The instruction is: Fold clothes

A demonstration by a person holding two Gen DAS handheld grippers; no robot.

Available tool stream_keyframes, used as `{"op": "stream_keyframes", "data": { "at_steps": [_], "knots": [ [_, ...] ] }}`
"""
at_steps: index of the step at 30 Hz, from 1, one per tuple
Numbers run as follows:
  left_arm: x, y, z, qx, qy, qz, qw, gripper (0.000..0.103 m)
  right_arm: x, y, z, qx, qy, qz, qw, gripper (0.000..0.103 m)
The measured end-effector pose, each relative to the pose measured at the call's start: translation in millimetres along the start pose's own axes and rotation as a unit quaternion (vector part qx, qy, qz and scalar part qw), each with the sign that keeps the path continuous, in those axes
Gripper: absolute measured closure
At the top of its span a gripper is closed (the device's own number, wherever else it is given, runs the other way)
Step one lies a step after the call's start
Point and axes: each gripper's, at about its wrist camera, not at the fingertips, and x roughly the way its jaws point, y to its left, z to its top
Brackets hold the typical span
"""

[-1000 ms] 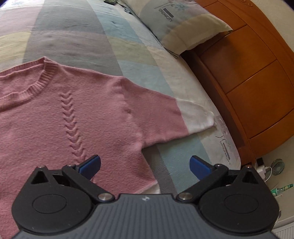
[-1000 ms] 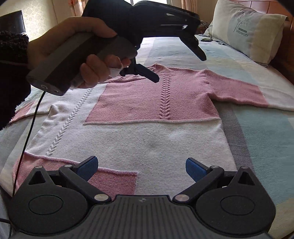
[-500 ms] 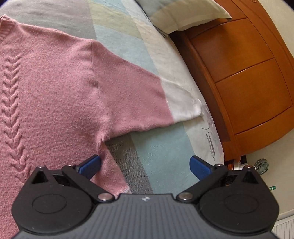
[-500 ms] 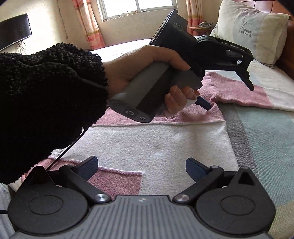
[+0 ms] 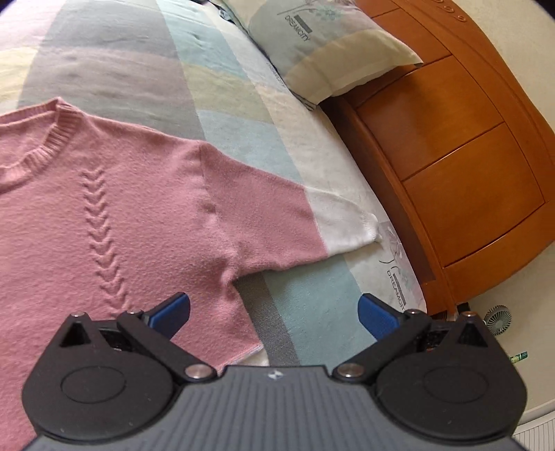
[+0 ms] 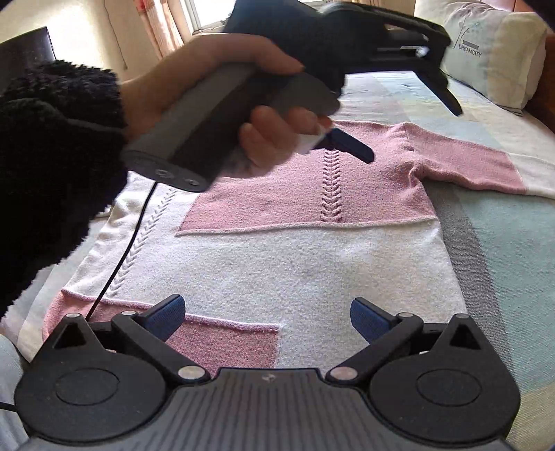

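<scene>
A pink and white knit sweater [image 5: 114, 215] lies flat on the bed, front up, its right sleeve [image 5: 277, 225] stretched toward the headboard with a white cuff. My left gripper [image 5: 274, 308] is open and empty, hovering above the sweater's side near the armpit. In the right wrist view the sweater [image 6: 312, 256] fills the middle, with a pink patch near its hem. My right gripper [image 6: 267, 315] is open and empty above the hem. The left gripper [image 6: 412, 121], held in a hand, hangs above the sweater's chest there.
The bed has a pastel checked sheet [image 5: 222, 79]. A pillow [image 5: 326, 45] lies at the head, next to the wooden headboard [image 5: 468, 166]. A small fan [image 5: 497, 319] stands on the floor. A window with curtains [image 6: 166, 31] is behind the bed.
My left gripper has pulled back and swung left from the sleeve side, so the neckline is in its view again. My right gripper has stayed over the hem.
</scene>
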Motion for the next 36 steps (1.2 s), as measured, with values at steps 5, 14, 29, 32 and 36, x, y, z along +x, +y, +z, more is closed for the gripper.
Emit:
{"op": "stream_keyframes", "data": {
  "at_steps": [5, 14, 29, 32, 36],
  "knots": [
    [-60.8, 21.2, -40.0, -0.029, -0.026, 0.039, 0.9985, 0.001, -9.7, -11.7, 5.9, 0.036, -0.028, 0.022, 0.999, 0.0],
    [-159.4, 68.7, -130.2, -0.106, -0.063, 0.095, 0.9878, 0.001, -1.7, -18.3, 15.8, 0.062, -0.036, 0.032, 0.997, 0.0],
    [-206.9, 122.7, -282.2, -0.244, -0.095, 0.109, 0.959, 0.001, 27.7, -11.9, 15.1, 0.061, 0.013, 0.016, 0.998, 0.0],
    [-206.0, 112.2, -273.2, -0.217, -0.113, 0.116, 0.9626, 0.001, 33.5, -7.1, 14.2, 0.051, 0.022, 0.012, 0.998, 0.0],
    [-183.1, 100.2, -252.7, -0.168, -0.127, 0.122, 0.9699, 0.001, 40.5, -2.9, 12.7, 0.042, 0.029, 0.009, 0.999, 0.0]
  ]
}}
